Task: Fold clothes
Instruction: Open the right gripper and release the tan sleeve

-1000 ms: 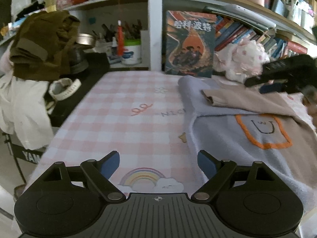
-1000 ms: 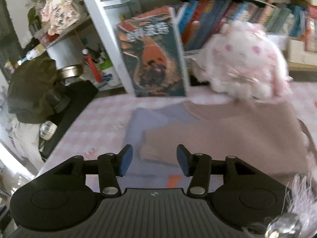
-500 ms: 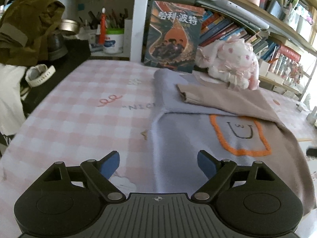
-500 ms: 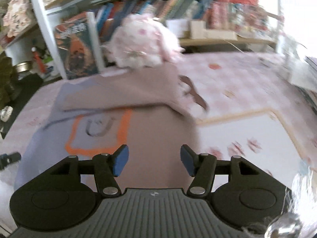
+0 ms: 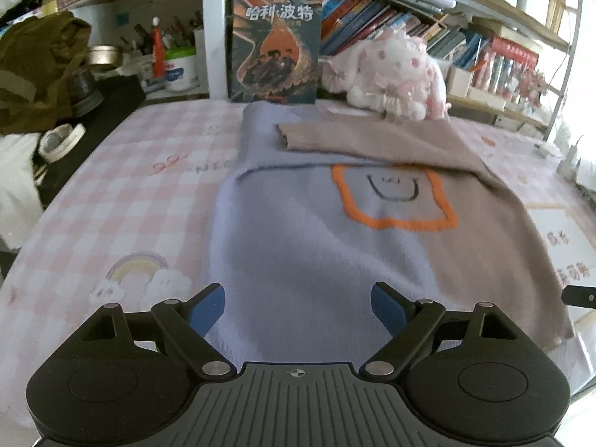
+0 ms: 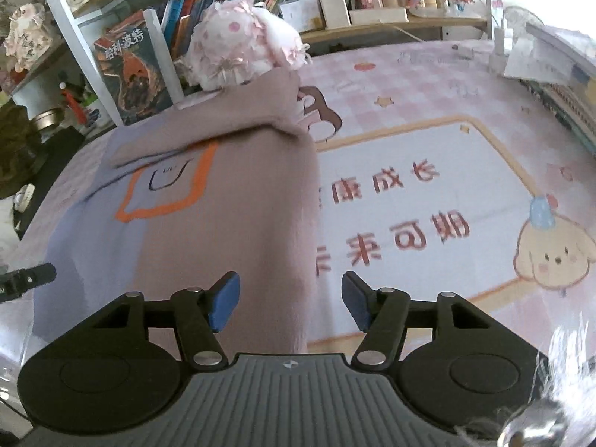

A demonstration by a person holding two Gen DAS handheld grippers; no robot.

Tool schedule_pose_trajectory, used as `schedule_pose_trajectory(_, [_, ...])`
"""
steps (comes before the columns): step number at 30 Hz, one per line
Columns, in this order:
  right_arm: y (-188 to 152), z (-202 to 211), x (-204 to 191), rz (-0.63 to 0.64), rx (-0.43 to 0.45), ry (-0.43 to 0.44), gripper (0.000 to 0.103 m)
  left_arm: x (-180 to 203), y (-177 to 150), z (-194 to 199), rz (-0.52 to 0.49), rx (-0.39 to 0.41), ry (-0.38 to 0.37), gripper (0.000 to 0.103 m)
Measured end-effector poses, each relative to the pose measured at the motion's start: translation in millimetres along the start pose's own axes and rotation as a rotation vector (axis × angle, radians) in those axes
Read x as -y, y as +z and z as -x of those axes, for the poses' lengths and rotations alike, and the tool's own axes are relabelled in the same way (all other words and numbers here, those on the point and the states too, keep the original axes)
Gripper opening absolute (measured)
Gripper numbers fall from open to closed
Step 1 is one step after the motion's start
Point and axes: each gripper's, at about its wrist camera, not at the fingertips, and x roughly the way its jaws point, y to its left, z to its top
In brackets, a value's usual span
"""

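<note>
Sweater spread flat on the tabletop, lilac on one half and brown on the other, with an orange-outlined smiley patch across the chest. Brown sleeve folded across the upper part, cuff ending near the lilac shoulder. Far edge lying just short of a standing book and a pink-and-white plush, both at the foot of a bookshelf.

Left tool hanging above the near hem of the lilac half, blue pads spread wide, only cloth seen through the gap, nothing pinched. Tip of the right tool just visible at the right border of the left wrist view, beside the brown edge.

Right tool poised over the brown side's outer edge near the hem, jaws parted and lately widening, one pad over brown cloth, the other over the printed tabletop cover. No pad pressing on the fabric, so nothing gripped. In the right wrist view, tip of the left tool poking in at the left border over the lilac half.

Off the tabletop's left side, a brown garment heaped over a dark surface, with a white shoe below it. Pen cup and metal bowl on the lower shelf behind.
</note>
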Motion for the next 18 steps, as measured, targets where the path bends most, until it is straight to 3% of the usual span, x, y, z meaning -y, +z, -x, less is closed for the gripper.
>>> schedule_pose_trajectory(6, [-15, 6, 10, -0.009, -0.024, 0.032, 0.061, 0, -16, 15, 0.033, -0.026, 0.059, 0.088])
schedule_pose_trajectory(18, [-19, 14, 21, -0.018, -0.028, 0.043, 0.063, -21, -22, 15, 0.17, -0.073, 0.086, 0.087])
